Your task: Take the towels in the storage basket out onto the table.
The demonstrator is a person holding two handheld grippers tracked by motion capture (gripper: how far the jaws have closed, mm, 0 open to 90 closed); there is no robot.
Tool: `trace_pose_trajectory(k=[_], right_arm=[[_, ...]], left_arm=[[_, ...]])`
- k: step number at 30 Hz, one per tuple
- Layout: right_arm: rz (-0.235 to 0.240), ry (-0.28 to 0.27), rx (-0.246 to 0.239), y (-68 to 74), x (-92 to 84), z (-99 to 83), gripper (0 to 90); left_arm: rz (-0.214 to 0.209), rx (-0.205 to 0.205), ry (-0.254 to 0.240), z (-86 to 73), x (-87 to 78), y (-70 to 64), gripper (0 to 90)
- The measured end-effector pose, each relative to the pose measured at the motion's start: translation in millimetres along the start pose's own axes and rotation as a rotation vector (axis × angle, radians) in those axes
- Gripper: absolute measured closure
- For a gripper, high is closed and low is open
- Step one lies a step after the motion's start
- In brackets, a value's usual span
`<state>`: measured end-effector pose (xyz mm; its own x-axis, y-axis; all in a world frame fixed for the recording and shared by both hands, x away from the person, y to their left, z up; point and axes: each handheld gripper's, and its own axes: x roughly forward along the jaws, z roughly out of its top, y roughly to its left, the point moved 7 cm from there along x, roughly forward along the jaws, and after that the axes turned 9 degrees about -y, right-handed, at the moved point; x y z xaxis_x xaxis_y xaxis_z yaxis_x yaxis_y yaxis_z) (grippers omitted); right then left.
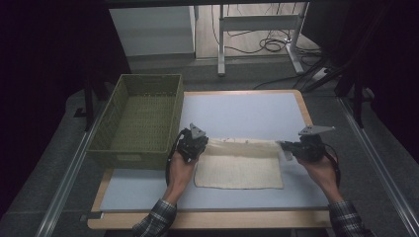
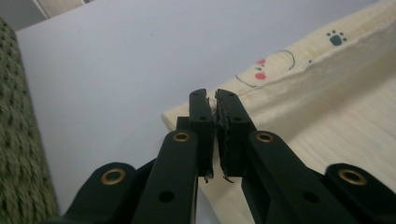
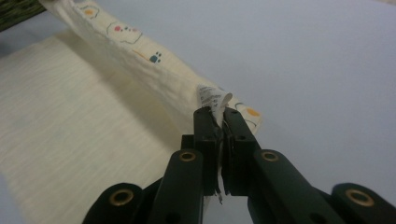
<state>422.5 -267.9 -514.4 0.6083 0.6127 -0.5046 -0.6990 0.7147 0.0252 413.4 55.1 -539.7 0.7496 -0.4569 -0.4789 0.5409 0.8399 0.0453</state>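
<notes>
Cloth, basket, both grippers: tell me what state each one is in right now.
Cloth: partly folded, far edge lifted and held at both corners.
Basket: upright, nothing visible inside.
Left gripper: shut on the cloth's left corner.
Right gripper: shut on the cloth's right corner, by the white care label.

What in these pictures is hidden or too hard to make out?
- Cloth, high view: its printed side faces down, showing as small specks along the lifted far edge.
- Left claw, left gripper view: how much cloth edge it pinches, hidden between the shut jaws.
- Label at the right claw, right gripper view: print too small.
- Basket, high view: near wall hides part of its floor.
</notes>
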Motion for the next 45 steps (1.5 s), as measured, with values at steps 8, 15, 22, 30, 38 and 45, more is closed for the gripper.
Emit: trace_pose_trajectory(k=[8,15,22,30,38,45], right_arm=[[0.054,0.0,-0.009,27.6,-23.1,-20.5,85.7],[0.092,0.02,-0.011,45.7,-30.3,-38.0,85.6],[0.121,0.049,-0.028,59.6,-32.2,-55.2,85.5],[0.148,0.08,-0.016,67.0,-35.7,-68.8,84.3],[0.127,0.088,-0.005,61.9,-51.0,-71.4,71.3],[0.084,0.067,0.013,46.9,-53.9,-62.2,68.3]], left_arm=[[-0.084,-0.004,-0.034,-19.8,-32.7,-15.6,85.4],[-0.12,-0.004,-0.034,-37.3,-51.2,-21.6,85.1],[-0.151,-0.008,-0.022,-54.3,-63.1,-29.5,85.1],[-0.193,-0.027,0.021,-75.4,-67.9,-39.3,79.7],[-0.173,-0.069,0.036,-85.1,-87.6,-27.0,52.6],[-0.154,-0.075,0.029,-72.3,-85.8,-17.4,49.2]])
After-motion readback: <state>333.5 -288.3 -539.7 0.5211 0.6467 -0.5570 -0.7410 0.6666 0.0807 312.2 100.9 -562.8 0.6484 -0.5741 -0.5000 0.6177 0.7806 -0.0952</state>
